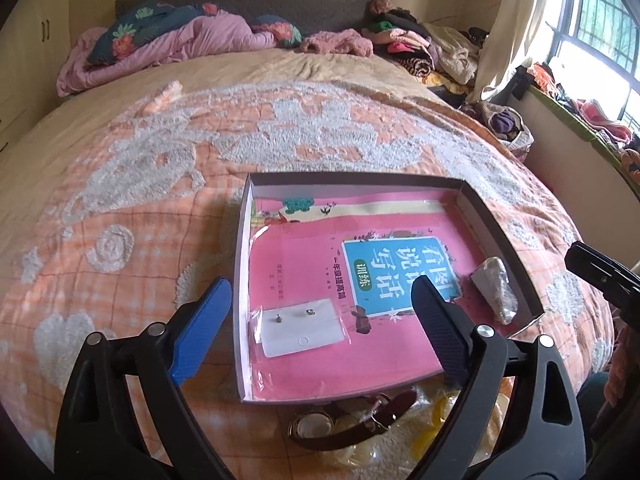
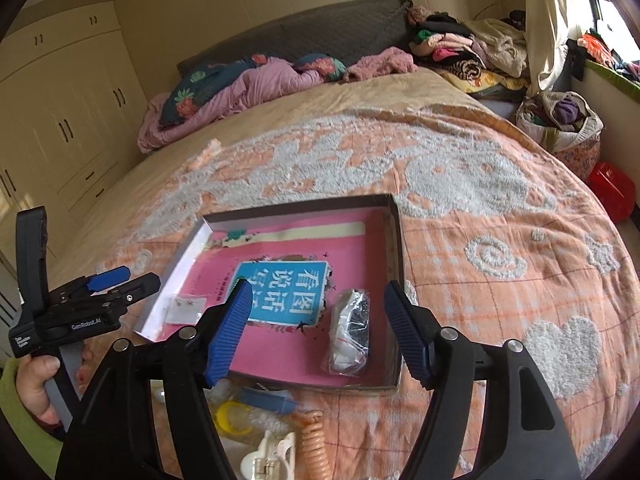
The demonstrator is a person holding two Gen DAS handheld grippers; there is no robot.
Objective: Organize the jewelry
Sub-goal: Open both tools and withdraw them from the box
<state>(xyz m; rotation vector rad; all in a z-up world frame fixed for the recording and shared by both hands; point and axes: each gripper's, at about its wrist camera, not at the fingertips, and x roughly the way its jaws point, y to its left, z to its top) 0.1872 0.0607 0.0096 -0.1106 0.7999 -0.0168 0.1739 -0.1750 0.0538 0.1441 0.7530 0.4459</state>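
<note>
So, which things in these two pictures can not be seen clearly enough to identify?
- Crumpled plastic bag in the box, both views: wrinkles and glare hide its contents.
- Earring card, left wrist view: two studs, too small to tell their design.
- Watch below the box, left wrist view: dial blurred, strap partly behind the left gripper.
- Pile of trinkets, right wrist view: cut off by the bottom edge and the right gripper.

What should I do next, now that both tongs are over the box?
Probably lower the left tongs toward the brown watch lying just outside the box. Both tongs look open and empty; the earring card and a plastic bag already lie inside, while loose pieces remain on the blanket.
</note>
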